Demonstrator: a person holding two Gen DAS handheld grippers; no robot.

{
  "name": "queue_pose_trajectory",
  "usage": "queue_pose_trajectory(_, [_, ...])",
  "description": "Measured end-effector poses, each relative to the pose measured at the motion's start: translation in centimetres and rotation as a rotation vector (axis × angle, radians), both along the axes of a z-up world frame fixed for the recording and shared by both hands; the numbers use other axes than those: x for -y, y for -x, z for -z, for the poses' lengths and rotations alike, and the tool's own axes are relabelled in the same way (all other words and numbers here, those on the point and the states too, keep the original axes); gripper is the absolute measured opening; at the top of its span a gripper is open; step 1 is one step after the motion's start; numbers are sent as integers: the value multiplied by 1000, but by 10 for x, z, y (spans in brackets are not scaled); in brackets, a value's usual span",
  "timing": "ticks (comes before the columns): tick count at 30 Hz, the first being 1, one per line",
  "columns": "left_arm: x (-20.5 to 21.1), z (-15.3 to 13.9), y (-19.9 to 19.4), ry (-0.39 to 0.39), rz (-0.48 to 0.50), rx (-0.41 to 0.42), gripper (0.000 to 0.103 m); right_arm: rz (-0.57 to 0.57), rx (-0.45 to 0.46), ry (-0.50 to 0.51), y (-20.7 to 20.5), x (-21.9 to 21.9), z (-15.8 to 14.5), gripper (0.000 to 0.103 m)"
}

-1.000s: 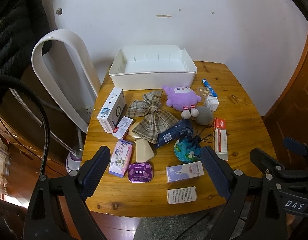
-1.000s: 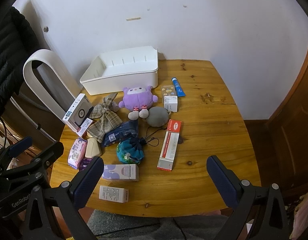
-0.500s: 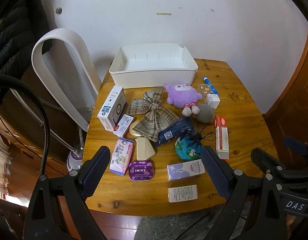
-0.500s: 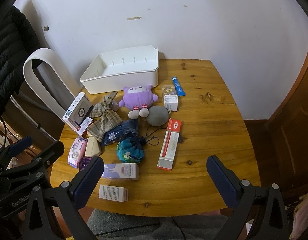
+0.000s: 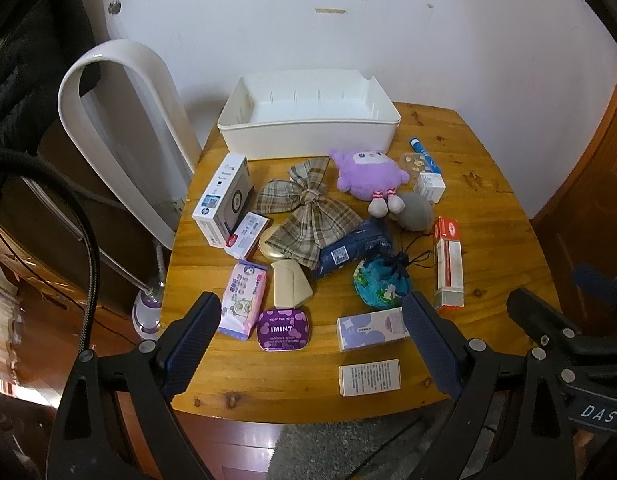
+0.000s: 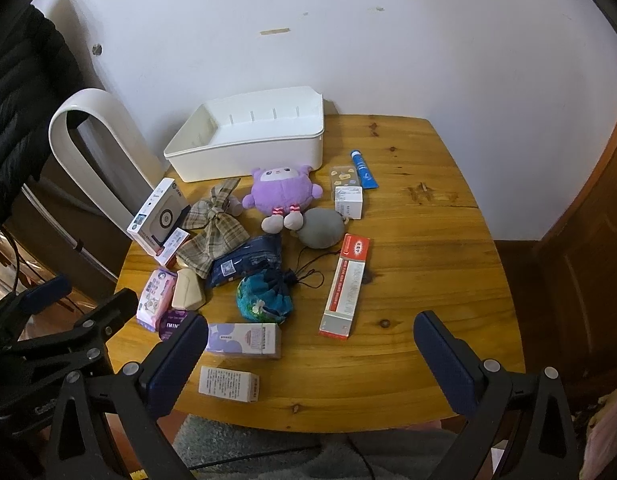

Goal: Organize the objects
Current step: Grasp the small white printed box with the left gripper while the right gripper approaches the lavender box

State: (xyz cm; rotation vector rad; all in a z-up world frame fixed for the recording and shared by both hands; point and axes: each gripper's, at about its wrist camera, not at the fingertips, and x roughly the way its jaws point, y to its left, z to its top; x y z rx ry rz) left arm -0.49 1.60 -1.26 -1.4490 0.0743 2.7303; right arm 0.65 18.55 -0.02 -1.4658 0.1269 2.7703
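Left wrist view: my left gripper (image 5: 310, 338) hid part of the lavender carton (image 5: 372, 328); both it and my right gripper (image 6: 310, 354) hovered spread, empty, above the table (image 6: 428, 248).

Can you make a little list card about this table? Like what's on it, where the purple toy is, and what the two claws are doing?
table: round-cornered wooden table by a white wall
bin: white bin at the back, nothing seen inside
purple toy: plush just in front of the bin
beside toy: plaid bow and grey pouch
front row: purple mint tin, two small boxes
left claw: open, holding nothing
right claw: open, holding nothing
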Motion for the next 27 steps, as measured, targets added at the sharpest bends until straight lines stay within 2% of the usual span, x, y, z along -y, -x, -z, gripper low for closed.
queue_pose_trajectory(5, [0, 6, 3, -14, 8, 30, 94, -10, 3, -13, 1, 2, 4, 103])
queue_pose_trajectory(10, [1, 16, 8, -28, 62, 68, 94, -4, -1, -31, 6, -4, 8, 103])
queue_pose_trajectory(16, [-4, 46, 10, -13, 216, 157, 94, 36, 33, -18, 15, -24, 26, 102])
queue_pose_trajectory(18, [-6, 57, 8, -9, 267, 173, 94, 40, 33, -4, 17, -28, 32, 97])
queue_pose_trajectory(22, [-12, 81, 2, -19, 390, 214, 94, -28, 32, 34, 23, -29, 46, 90])
queue_pose_trajectory(27, [-21, 108, -4, -29, 531, 242, 94, -125, 58, 74, 29, -24, 70, 88])
